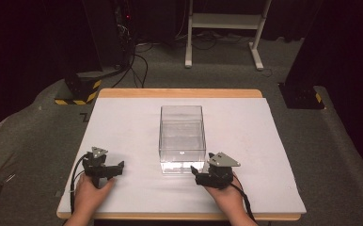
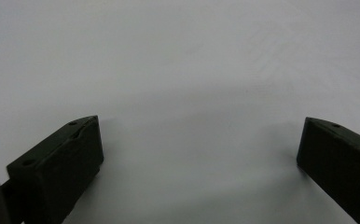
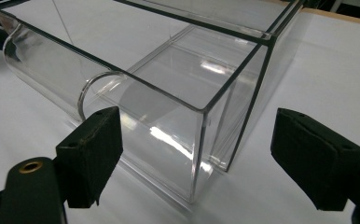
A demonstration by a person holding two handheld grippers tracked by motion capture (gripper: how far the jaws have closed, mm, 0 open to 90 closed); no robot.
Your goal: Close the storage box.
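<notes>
A clear, open-topped plastic box (image 1: 182,136) stands in the middle of the white table (image 1: 123,117) and looks empty. My right gripper (image 1: 205,170) sits just off the box's near right corner, held by a hand. In the right gripper view its jaws (image 3: 197,116) stand wide apart, and the box corner (image 3: 201,140) is just ahead of them, untouched. My left gripper (image 1: 108,165) rests near the front left of the table, well left of the box. In the left gripper view it is open (image 2: 199,128) over bare white surface.
The table has a wooden rim (image 1: 179,92) at the back and front. On the carpet beyond it stand a white desk frame (image 1: 224,28), a black stand base with yellow-black tape (image 1: 78,92) at the left, and another black base (image 1: 302,96) at the right. Cables lie on the floor.
</notes>
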